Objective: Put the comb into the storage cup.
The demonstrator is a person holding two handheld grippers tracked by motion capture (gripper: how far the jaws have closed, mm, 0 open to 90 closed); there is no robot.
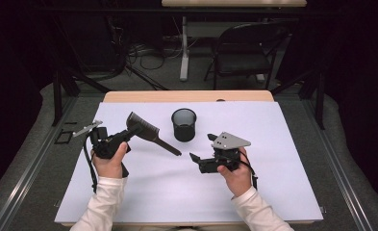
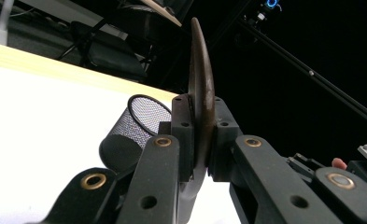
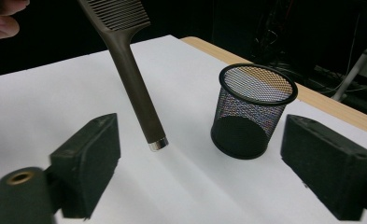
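The left gripper (image 1: 129,132) is clamped on the comb (image 1: 150,132), held above the table's (image 1: 273,192) left half. The right gripper (image 1: 201,149) gapes empty near the middle. The mesh cup (image 1: 183,124) stands between them, toward the far edge.

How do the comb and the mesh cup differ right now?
The comb is held off the table, clamped at its toothed end by the left gripper; the mesh cup stands upright on the table, untouched. The comb is long and solid with a slim handle; the mesh cup is round, open-topped and see-through. Both are dark.
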